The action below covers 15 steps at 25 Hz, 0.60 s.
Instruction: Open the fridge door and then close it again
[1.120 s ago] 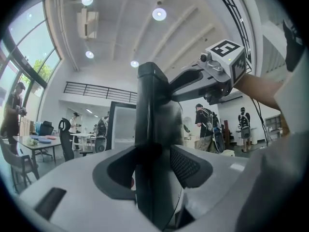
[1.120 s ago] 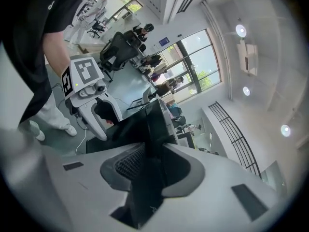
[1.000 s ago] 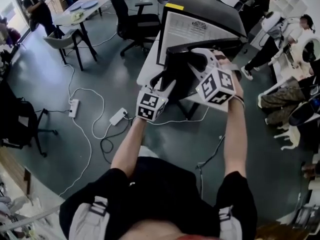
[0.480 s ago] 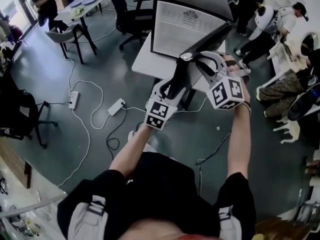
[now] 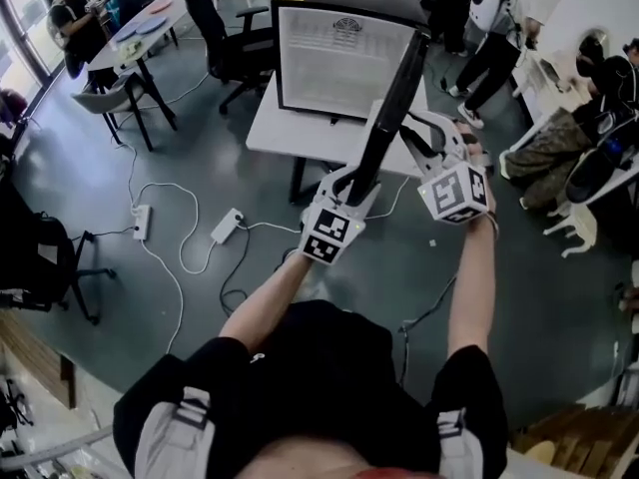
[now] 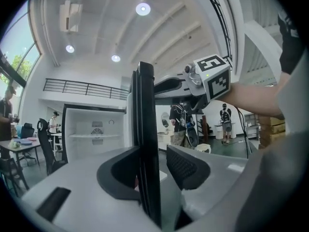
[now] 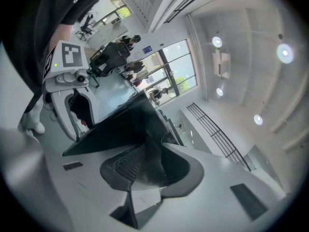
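Observation:
A small black fridge [image 5: 344, 43] stands on a white table [image 5: 275, 128], its white inside bare to view. Its black door [image 5: 391, 103] is swung wide and shows edge-on. My left gripper [image 5: 351, 183] straddles the door's free edge low down. Its jaws are closing, with the door [image 6: 144, 120] against the left pad [image 6: 120, 170] and a gap before the other pad. My right gripper [image 5: 404, 133] holds the same edge higher up. In the right gripper view the door [image 7: 125, 124] sits between both pads of that gripper [image 7: 149, 166] while the jaws are opening.
Power strips and looped cables [image 5: 228, 226] lie on the grey floor left of the table. A black office chair [image 5: 225, 38] stands behind it. People stand and sit at the right [image 5: 559, 138]. Another table [image 5: 150, 28] with a person is at the far left.
The door has swung further out, from half open to wide open, and both grippers have travelled with its edge. The fridge's white inside now shows fully.

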Each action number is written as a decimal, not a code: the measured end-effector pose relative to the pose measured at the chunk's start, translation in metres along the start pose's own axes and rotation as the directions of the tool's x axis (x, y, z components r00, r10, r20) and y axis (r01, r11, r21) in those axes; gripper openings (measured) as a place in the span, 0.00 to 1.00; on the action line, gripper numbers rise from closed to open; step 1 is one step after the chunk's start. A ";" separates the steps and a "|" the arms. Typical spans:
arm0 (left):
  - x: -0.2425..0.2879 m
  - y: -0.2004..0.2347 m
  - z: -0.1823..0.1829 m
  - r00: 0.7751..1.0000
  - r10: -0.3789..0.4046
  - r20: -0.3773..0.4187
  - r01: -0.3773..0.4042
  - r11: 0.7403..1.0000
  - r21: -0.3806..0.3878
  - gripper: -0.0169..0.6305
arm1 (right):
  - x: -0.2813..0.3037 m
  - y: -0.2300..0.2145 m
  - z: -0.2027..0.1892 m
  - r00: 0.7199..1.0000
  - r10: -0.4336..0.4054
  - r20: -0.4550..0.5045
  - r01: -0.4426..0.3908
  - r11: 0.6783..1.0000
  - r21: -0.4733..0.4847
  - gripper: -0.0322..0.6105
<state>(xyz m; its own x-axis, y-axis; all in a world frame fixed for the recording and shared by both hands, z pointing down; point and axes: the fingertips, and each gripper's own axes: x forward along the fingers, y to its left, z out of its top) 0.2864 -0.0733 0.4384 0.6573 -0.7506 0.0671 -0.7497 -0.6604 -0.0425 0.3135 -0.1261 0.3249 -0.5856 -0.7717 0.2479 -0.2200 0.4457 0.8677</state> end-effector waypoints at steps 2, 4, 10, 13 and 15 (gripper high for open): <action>-0.004 0.001 0.002 1.000 -0.021 -0.003 0.020 1.000 -0.019 0.29 | -0.007 -0.002 0.000 0.998 -0.069 0.009 0.067 0.985 0.159 0.20; -0.013 0.010 0.004 1.000 -0.007 0.006 0.007 0.998 -0.057 0.27 | -0.018 0.000 -0.014 0.981 -0.189 -0.040 0.190 0.915 0.356 0.14; -0.034 0.034 -0.010 0.994 0.113 0.004 -0.111 0.982 -0.154 0.03 | -0.042 0.067 -0.066 0.912 -0.372 -0.173 0.335 0.431 0.838 0.04; -0.037 0.037 -0.023 0.990 0.138 -0.018 -0.139 0.975 -0.174 0.03 | -0.046 0.094 -0.082 0.900 -0.372 -0.226 0.338 0.271 0.901 0.04; -0.037 0.032 -0.028 0.990 0.137 -0.022 -0.138 0.975 -0.172 0.02 | -0.053 0.098 -0.088 0.889 -0.389 -0.240 0.344 0.224 0.912 0.04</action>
<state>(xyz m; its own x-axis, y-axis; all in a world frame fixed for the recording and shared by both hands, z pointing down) 0.2359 -0.0662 0.4620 0.5470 -0.8331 0.0823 -0.8352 -0.5365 0.1210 0.3919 -0.0813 0.4344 -0.2477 -0.9687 -0.0138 -0.9622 0.2477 -0.1133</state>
